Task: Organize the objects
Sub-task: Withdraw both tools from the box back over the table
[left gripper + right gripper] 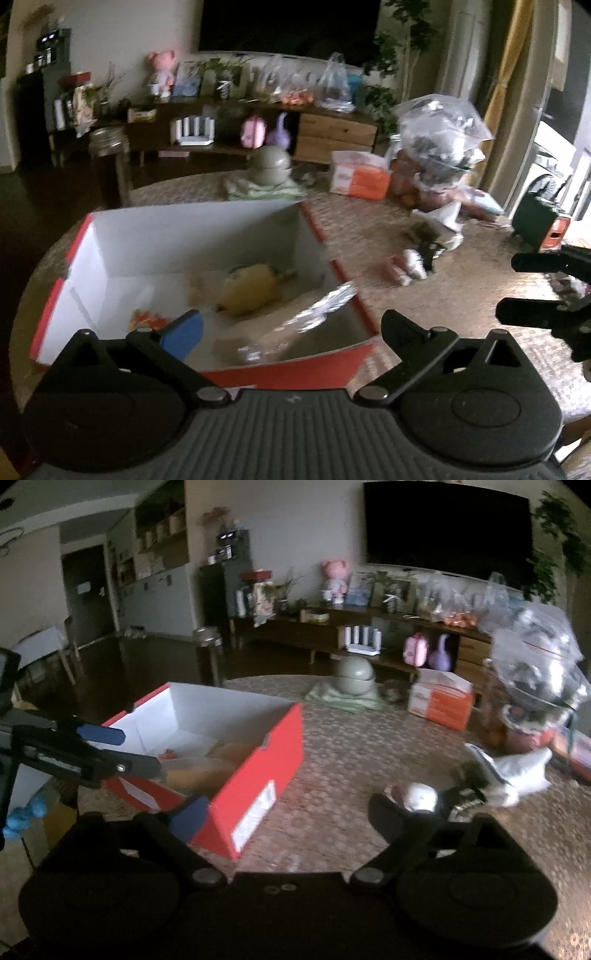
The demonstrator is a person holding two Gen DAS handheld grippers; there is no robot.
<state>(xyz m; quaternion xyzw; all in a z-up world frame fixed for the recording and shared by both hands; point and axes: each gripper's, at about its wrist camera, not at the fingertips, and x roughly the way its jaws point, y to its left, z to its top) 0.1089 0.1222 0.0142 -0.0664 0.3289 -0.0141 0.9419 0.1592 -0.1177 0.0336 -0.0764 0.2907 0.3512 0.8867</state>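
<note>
Objects for sorting were divided between a red box (343,373) with a white inside and the patterned table (424,302) around it. Several things were already seen lying in the box: a yellowish soft item (251,291), a crinkled silver packet (325,310) against the near right wall, and a small orange-and-white piece (146,319) toward the near left corner. Well apart from the box, a small cluster of items (443,797), among them a white rounded one and a dark one, was still left on the table, so the job was judged only partly done. The left gripper (291,328) was held over the near edge of the box with its jaws spread wide and nothing between them. The right gripper (288,812) was likewise wide open and empty, positioned above the table between the box and the remaining cluster.
</note>
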